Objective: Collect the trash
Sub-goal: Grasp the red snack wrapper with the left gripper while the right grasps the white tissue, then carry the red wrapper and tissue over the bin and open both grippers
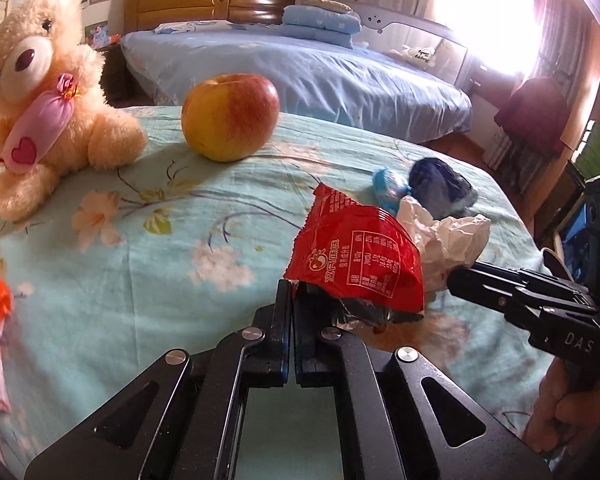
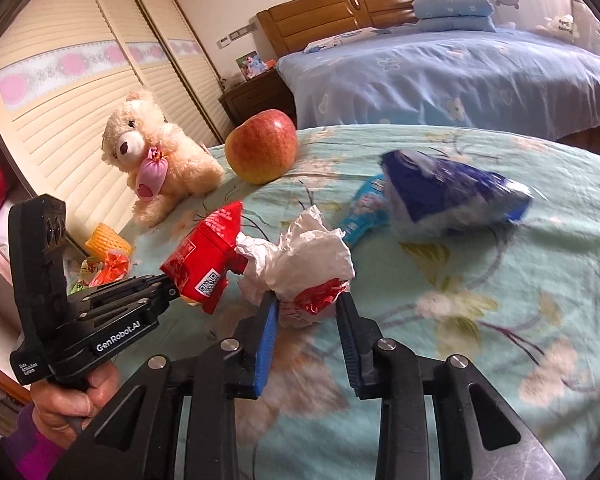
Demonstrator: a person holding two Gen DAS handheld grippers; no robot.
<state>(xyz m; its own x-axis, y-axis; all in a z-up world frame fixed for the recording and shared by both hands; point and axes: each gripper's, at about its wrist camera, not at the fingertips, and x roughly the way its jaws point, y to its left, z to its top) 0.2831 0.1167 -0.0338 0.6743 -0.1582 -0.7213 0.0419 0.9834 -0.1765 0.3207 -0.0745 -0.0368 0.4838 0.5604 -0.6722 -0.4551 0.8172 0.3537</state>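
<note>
Pinching the lower edge of a crinkled red foil snack wrapper (image 1: 360,256), the left tool (image 1: 292,300) has its jaws fully together. At its three o'clock, the right tool (image 2: 308,300) stands partly open, its blue pads on either side of a crumpled white tissue wad (image 2: 300,256); contact is unclear. Both lie on a floral turquoise bedsheet (image 1: 140,240). At twelve o'clock sit a red-yellow apple (image 1: 230,116) and a cream plush bear (image 1: 40,92).

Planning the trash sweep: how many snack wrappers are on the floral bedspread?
3: a red wrapper pinched in the left gripper, a light blue wrapper beyond the crumpled tissue, a dark blue wrapper beside it. More may be hidden.
</note>
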